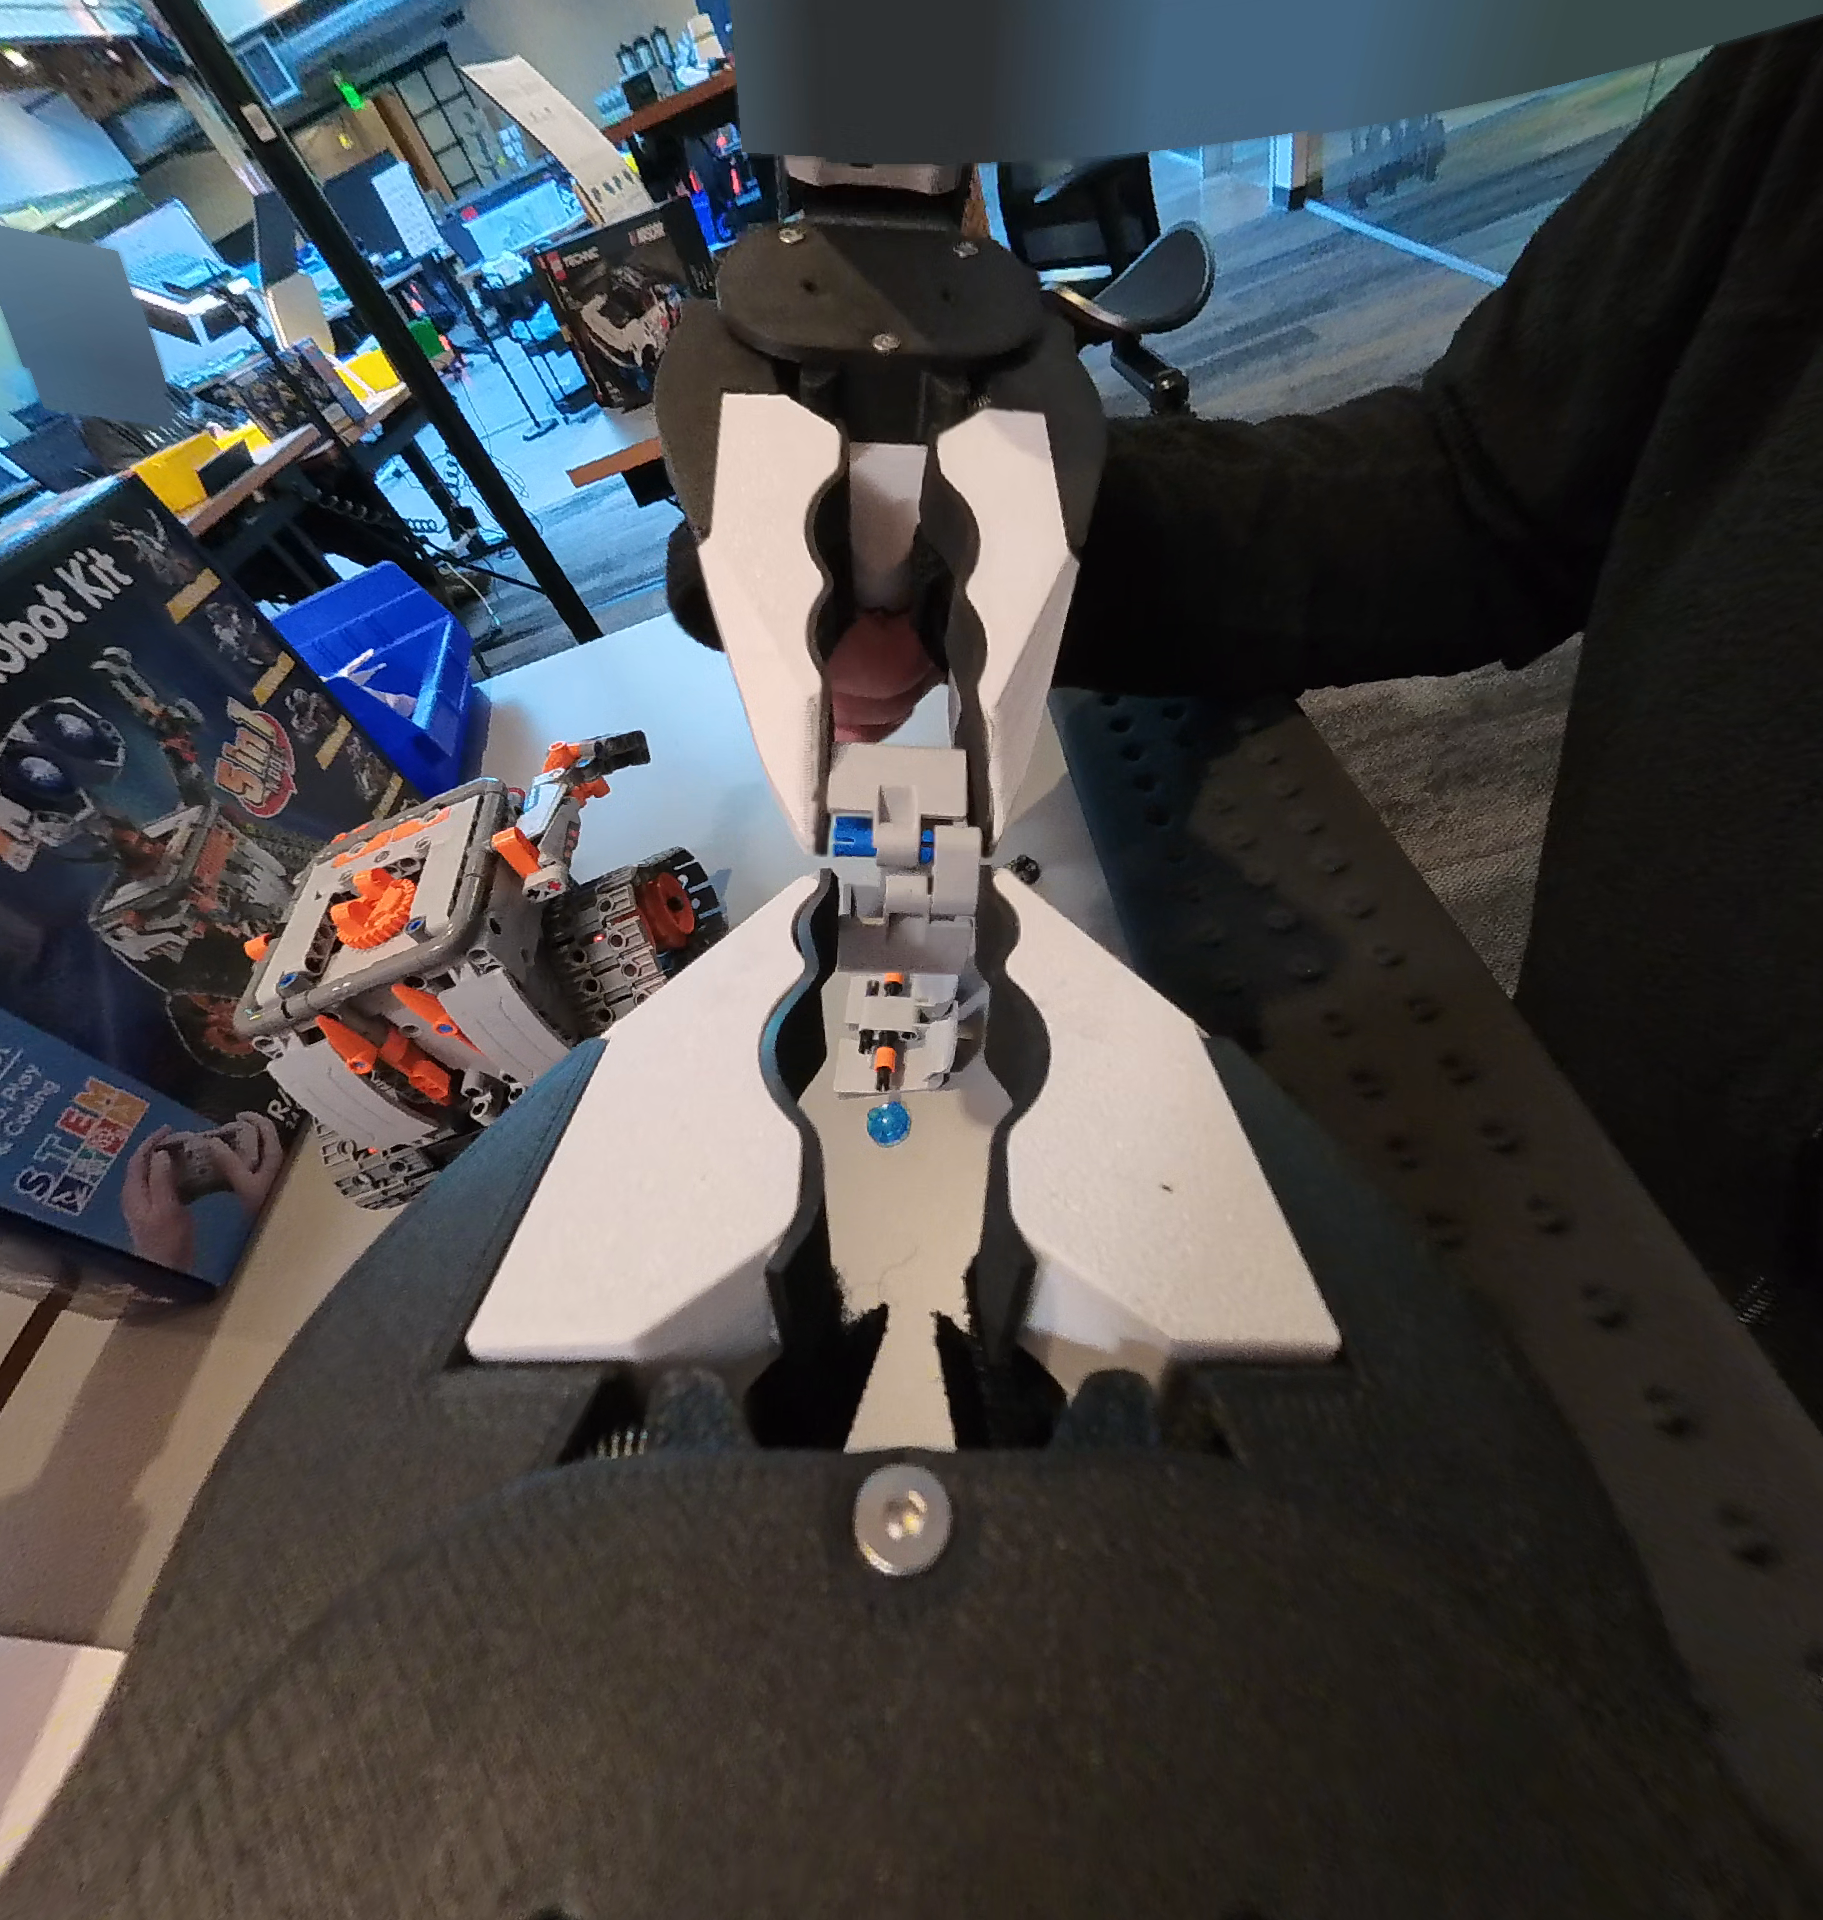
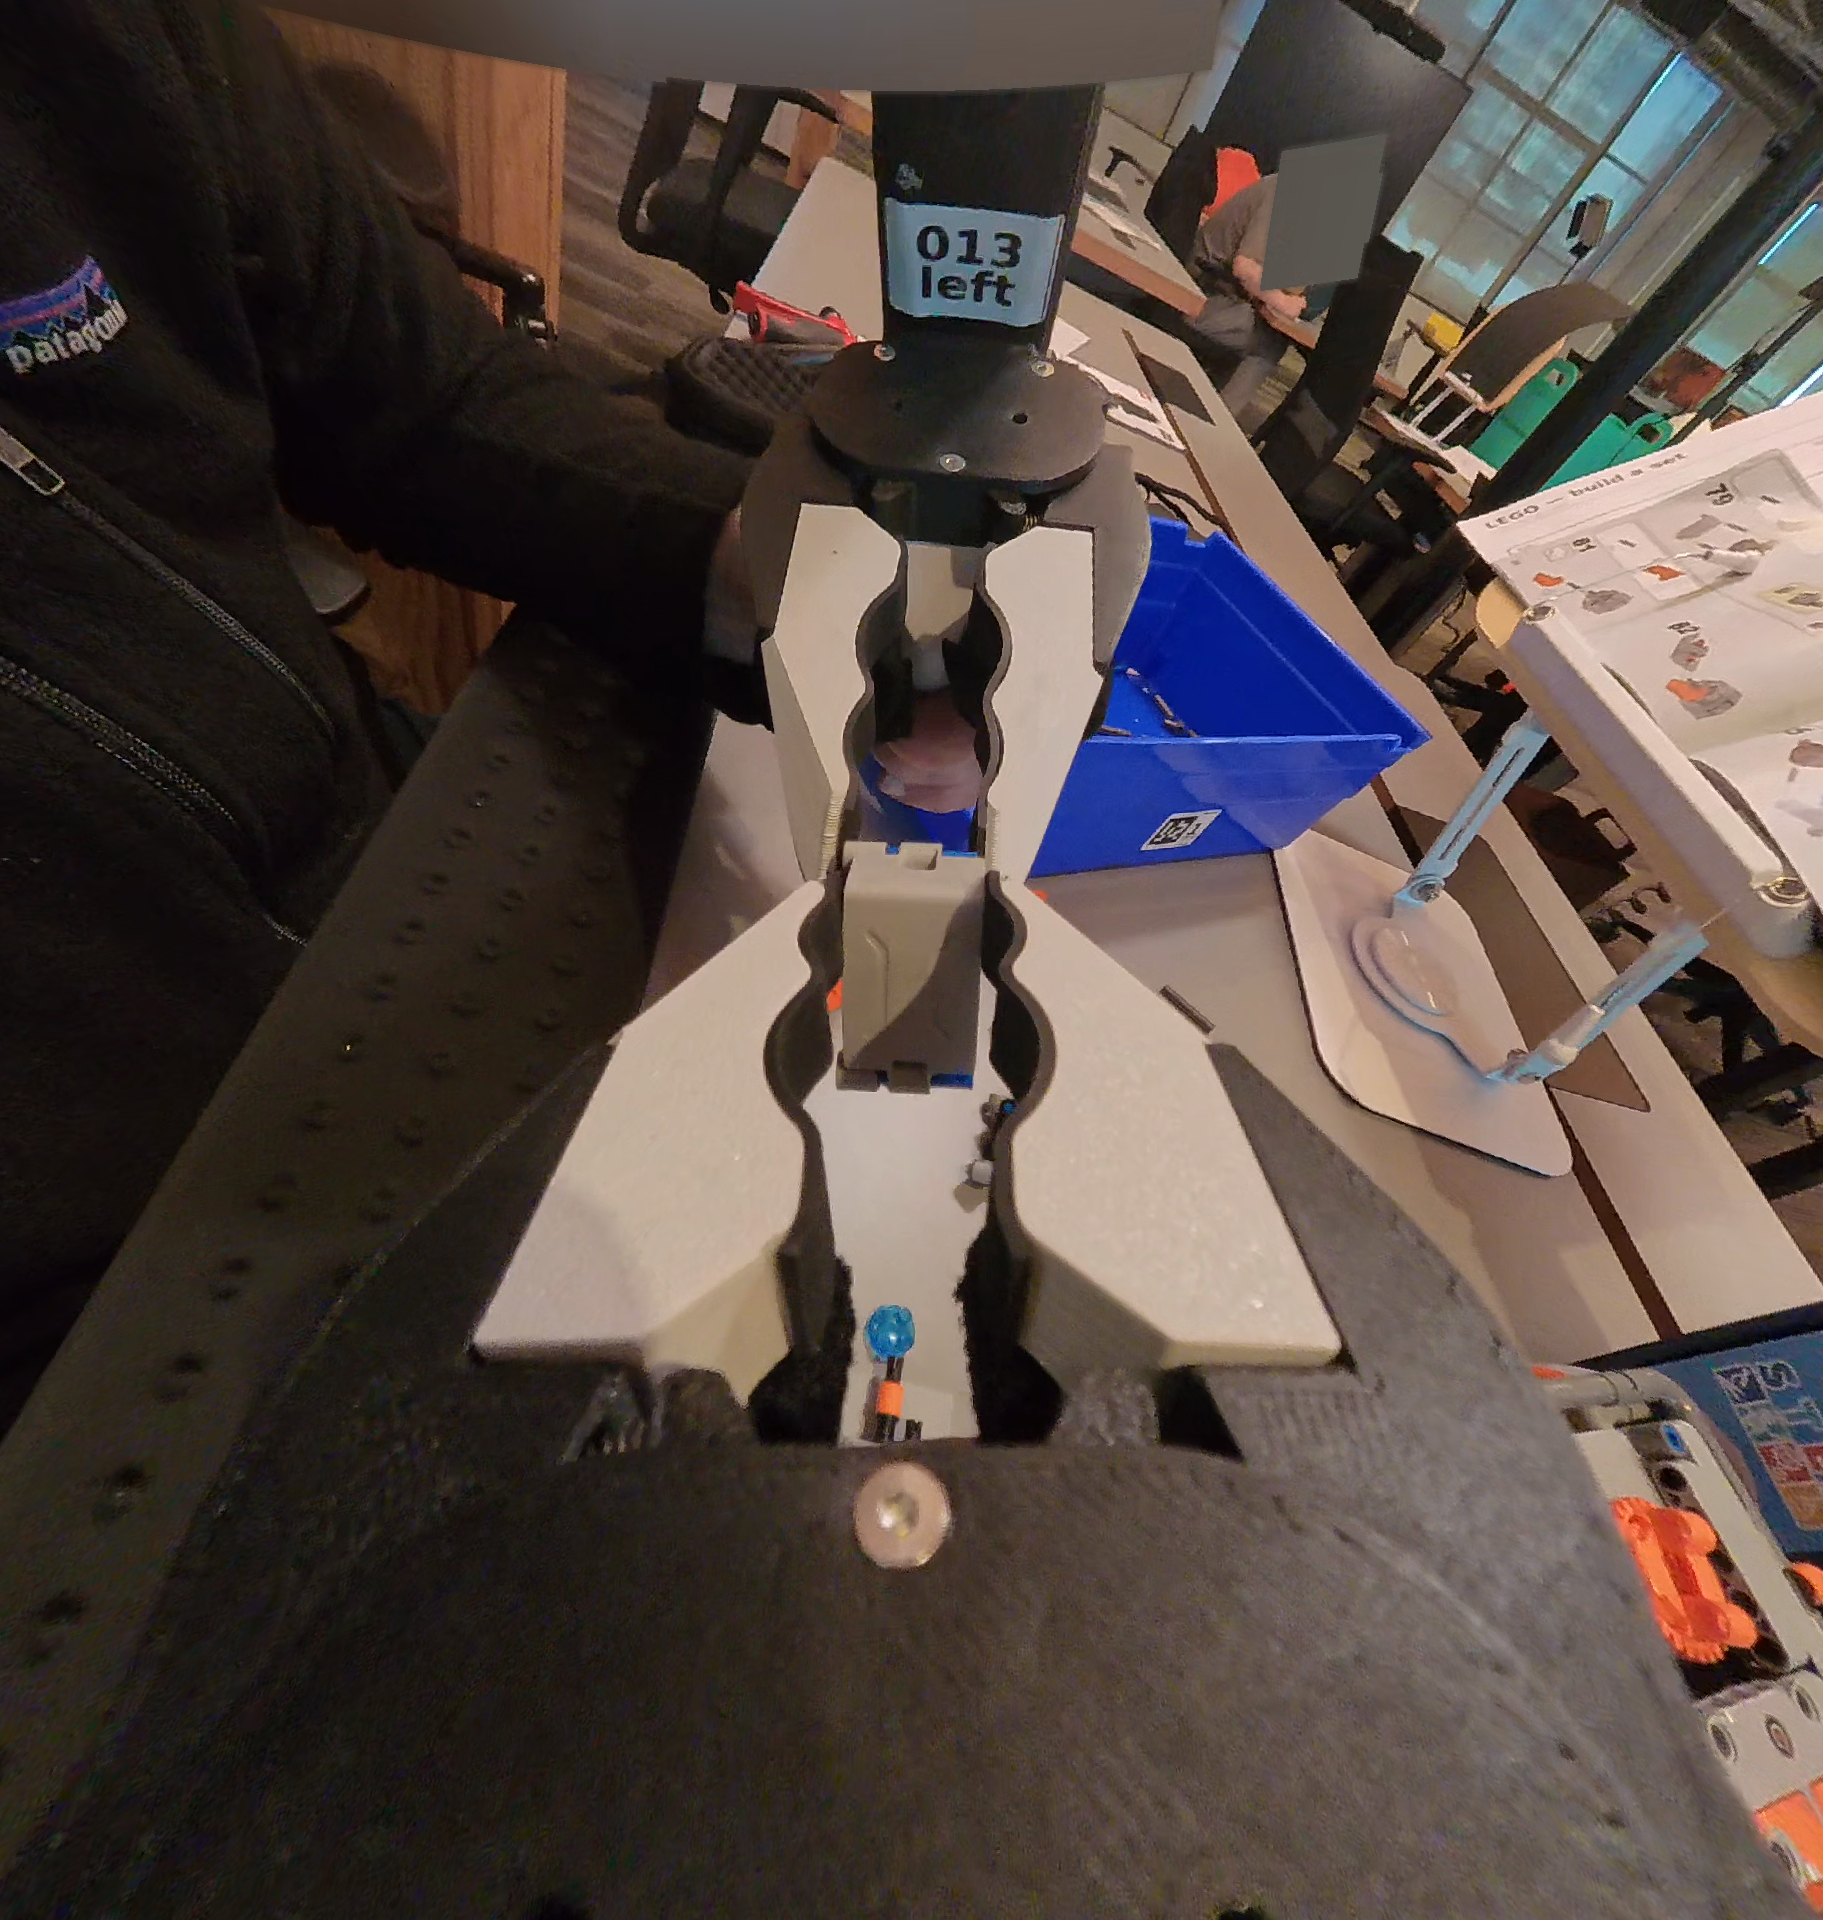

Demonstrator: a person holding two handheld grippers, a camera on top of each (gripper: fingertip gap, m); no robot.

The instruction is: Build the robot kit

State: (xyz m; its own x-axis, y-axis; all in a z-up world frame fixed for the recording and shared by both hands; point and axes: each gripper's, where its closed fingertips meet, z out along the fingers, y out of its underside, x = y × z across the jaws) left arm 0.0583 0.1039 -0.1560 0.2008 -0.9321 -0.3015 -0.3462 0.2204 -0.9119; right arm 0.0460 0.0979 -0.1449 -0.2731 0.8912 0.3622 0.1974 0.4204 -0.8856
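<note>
A: Grey plastic brick sub-assembly (image 1: 902, 894), blue pins showing, held in the air between both tools above the white table (image 1: 616, 707).

B: Claw states?

A: Left gripper (image 1: 902, 914) pinches its lower end; right gripper (image 1: 902, 821) pinches the top. Both sets of fingers are pressed onto it from opposite ends, tips almost meeting.

B: Handling?

A: Light and rigid, I judge, but snap-fit. Joints could pop under twist or pull. Smooth faces, likely slippery. Flat grey side panels (image 2: 912, 956) look the safest hold, not the thin orange-and-black pin (image 1: 883, 1060) with its blue stud (image 1: 887, 1126).

B: Surroundings?

A: Orange-and-grey tracked model (image 1: 419, 966) to the left, just beside a kit box (image 1: 76, 831); blue bin (image 2: 1239, 727) behind.
</note>
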